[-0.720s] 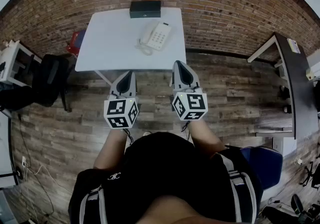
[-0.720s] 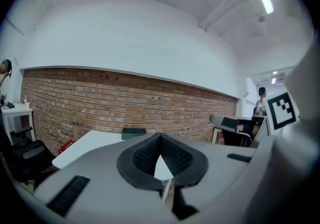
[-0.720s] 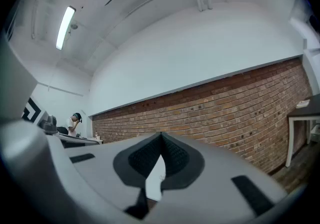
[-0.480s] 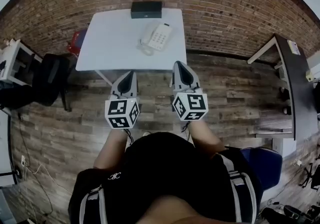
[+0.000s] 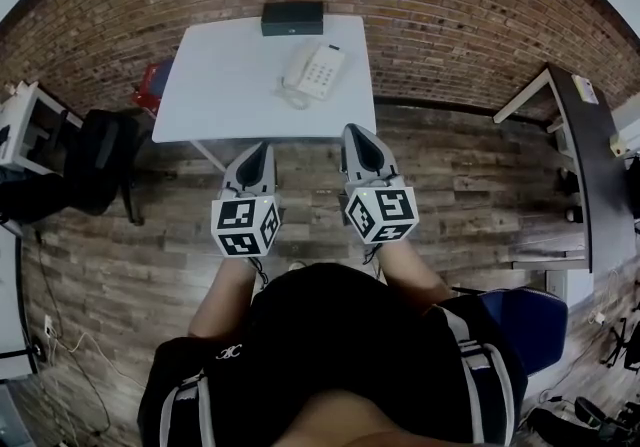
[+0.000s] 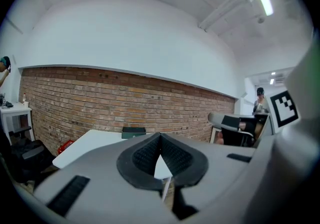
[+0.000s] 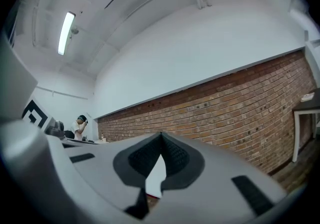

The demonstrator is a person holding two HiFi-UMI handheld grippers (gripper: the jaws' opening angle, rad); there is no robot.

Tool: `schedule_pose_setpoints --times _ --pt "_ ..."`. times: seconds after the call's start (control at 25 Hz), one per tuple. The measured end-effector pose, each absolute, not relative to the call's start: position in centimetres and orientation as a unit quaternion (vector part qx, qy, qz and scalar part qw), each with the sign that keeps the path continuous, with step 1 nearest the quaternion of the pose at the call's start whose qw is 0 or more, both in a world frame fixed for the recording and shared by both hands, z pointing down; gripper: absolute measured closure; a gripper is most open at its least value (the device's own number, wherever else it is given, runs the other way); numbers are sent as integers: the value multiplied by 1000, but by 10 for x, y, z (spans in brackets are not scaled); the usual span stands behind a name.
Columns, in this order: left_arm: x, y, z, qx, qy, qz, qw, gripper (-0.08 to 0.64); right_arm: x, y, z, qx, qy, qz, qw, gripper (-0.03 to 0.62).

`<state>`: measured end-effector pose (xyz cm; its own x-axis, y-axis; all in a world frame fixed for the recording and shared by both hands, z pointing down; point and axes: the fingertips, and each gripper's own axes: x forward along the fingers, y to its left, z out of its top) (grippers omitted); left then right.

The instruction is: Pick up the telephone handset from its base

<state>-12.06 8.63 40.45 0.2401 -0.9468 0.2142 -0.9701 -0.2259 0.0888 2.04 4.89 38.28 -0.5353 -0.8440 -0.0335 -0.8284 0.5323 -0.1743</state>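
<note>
A white telephone with its handset lying on the base sits on the white table, right of the middle, with a coiled cord at its near side. Both grippers hang over the wooden floor, short of the table's near edge. My left gripper is shut with nothing in it; in the left gripper view its tips meet. My right gripper is shut and empty too, and its tips touch in the right gripper view. The phone shows in neither gripper view.
A black box stands at the table's far edge against the brick wall. A red object lies on the floor left of the table. A dark chair stands at the left, a dark desk at the right. A person stands far off.
Both grippers have edged slightly toward the table; the view has barely shifted. Nothing was gripped or let go.
</note>
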Motion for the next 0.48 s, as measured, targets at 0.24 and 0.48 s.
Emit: schedule_pose_setpoints --times 0.24,0.48 --pt "-137 90 411 786 -607 55 107 558 3 51 389 -483 871 -77 51 595" --pt "-158 93 421 794 -595 49 117 558 -13 59 387 -502 860 -74 54 595"
